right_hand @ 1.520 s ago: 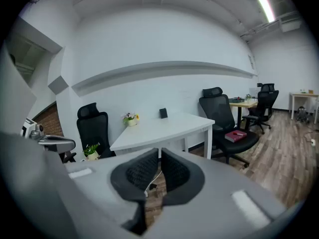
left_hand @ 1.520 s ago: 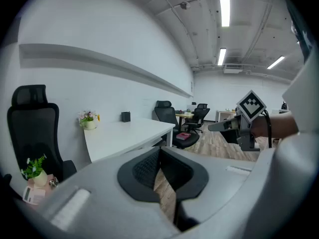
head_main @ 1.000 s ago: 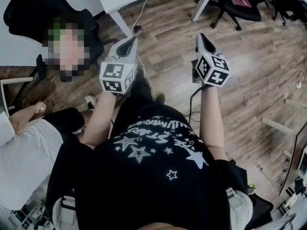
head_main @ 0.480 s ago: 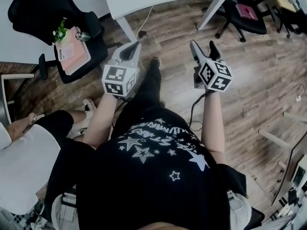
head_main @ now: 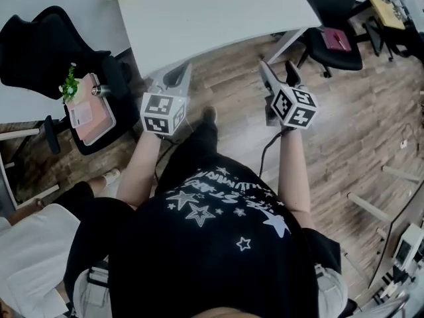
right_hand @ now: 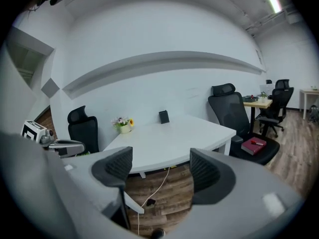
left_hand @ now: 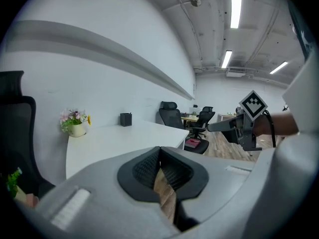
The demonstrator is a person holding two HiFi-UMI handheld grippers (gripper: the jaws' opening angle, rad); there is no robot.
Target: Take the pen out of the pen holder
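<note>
Head view, right gripper (head_main: 277, 68) seemingly before table (head_main: 218, 18) edge

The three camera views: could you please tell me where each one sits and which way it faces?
Head view: on the person's head, looking steeply down at the white table and floor; shows shirt, forearms, left gripper, right gripper.
Left gripper view: on the left gripper, facing across the table to the pen holder; own jaws together.
Right gripper view: on the right gripper, facing the same table; own jaws apart, empty.
Shared: both gripper views show the pen holder and flower pot.
</note>
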